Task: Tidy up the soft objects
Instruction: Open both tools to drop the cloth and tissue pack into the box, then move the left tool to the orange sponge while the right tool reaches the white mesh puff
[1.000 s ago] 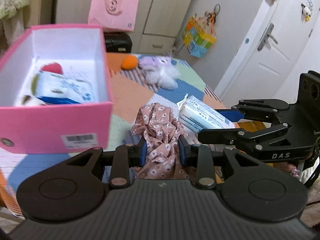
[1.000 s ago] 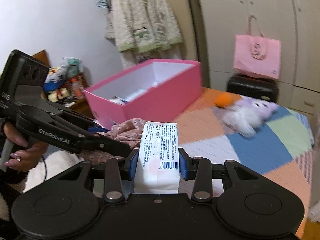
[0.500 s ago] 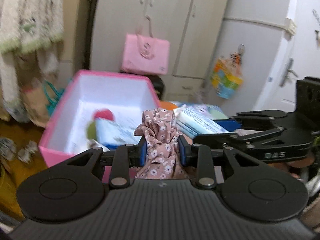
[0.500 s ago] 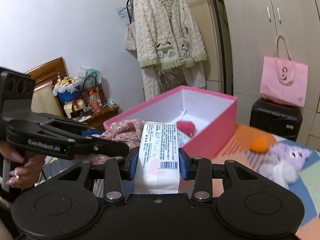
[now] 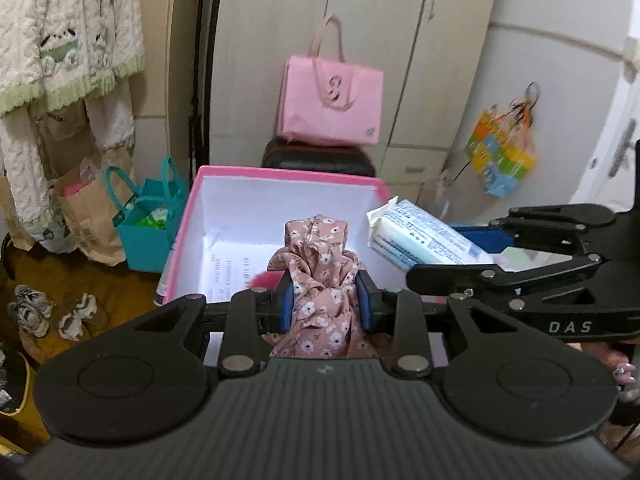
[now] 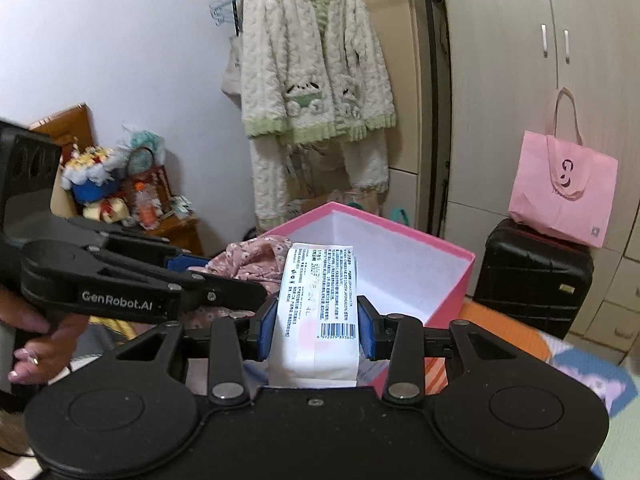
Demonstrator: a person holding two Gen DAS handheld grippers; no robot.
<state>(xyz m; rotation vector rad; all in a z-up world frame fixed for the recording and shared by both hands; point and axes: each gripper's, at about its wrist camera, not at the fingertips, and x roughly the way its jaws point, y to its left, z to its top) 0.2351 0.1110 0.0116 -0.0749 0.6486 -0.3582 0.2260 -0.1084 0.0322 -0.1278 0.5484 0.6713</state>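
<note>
1. Wardrobe, beige, tall doors (image 5: 360,40) – fills 12 o'clock of left view. Vs 1.0 s ago: both cams now pitched up, patchwork bedspread gone from left view.
2. Cardigan, cream knit w/ green trim, on hanger (image 6: 316,68) – 12 o'clock in right view, 10 o'clock in left view.
3. Suitcase, black, hard-shell (image 6: 532,272) – 3 o'clock in right view, behind box.
4. Tote bag, pink, non-woven, w/ handles (image 5: 332,104) – sits on suitcase, 12 o'clock in left view.
5. Storage box, pink cardboard, white inside, open top (image 5: 188,216) – centre of both views, just beyond both grippers. Was at 9 o'clock in left view 1.0 s ago; now dead ahead.
6. Left gripper, black, blue pads (image 5: 324,300) – jaws pinching item 8; held over box near edge.
7. Right gripper, black, blue pads (image 6: 316,330) – jaws pinching item 9; beside left gripper, at 3 o'clock in left view.
8. Cloth, pink floral, bunched (image 5: 320,272) – sticks up betw. left pads, over box interior. 1.0 s ago hung over bedspread.
9. Tissue pack, white plastic wrap, printed text + barcode (image 6: 320,300) – upright betw. right pads, over box rim. Grip unchanged.
</note>
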